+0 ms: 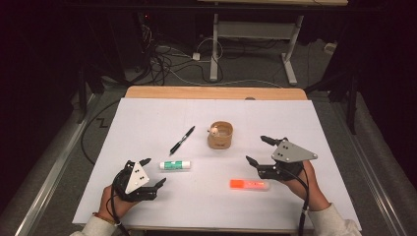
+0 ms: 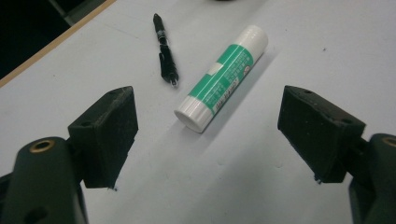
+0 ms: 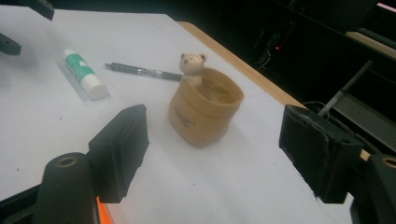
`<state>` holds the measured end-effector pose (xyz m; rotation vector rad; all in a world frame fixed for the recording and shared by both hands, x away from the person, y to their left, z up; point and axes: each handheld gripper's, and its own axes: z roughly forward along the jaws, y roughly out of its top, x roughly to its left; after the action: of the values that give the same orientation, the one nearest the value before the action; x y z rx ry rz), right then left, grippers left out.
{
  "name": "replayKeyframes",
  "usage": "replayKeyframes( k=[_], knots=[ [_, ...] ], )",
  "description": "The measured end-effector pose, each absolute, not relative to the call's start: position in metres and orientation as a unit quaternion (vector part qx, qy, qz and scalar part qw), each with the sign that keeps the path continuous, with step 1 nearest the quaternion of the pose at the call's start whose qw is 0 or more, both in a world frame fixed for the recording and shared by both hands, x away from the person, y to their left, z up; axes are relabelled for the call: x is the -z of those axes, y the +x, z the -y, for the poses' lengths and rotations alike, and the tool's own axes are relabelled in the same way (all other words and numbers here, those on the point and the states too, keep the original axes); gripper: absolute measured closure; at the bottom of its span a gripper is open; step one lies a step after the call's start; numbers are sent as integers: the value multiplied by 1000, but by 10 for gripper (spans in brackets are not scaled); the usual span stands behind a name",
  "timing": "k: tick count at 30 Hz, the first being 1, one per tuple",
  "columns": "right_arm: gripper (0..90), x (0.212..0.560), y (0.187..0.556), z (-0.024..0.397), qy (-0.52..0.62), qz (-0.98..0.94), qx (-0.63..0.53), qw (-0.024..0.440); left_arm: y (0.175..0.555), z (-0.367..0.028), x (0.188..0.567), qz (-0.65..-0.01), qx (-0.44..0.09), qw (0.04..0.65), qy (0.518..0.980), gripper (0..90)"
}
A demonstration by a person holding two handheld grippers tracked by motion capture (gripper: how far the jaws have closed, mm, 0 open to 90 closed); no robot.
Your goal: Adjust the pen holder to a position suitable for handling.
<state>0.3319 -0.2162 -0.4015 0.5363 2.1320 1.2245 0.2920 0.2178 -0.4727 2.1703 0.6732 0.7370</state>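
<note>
Green-and-white glue stick [image 1: 176,165] lies flat, long axis three-to-nine; white tabletop [image 1: 147,118], dark room. Left gripper [image 1: 153,172] and right gripper [image 1: 257,150] fingers both spread, empty.

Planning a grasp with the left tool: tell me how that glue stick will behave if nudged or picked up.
The glue stick lies on its side, a smooth round cylinder, so a sideways nudge would likely roll it. It looks like rigid plastic, probably light. The left tool is open before it; gripping across the barrel seems safest, though the glossy label may slip.

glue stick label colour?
Green with white print, white cap; the glue stick shows best in the left gripper view.
</note>
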Motion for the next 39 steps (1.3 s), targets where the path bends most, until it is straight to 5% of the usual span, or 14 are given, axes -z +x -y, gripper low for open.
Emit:
replayKeyframes(
  k=[39],
  knots=[
    [235, 463, 288, 301, 272, -792, -448, 313, 297, -222, 474, -250, -272, 364, 855, 200]
  ],
)
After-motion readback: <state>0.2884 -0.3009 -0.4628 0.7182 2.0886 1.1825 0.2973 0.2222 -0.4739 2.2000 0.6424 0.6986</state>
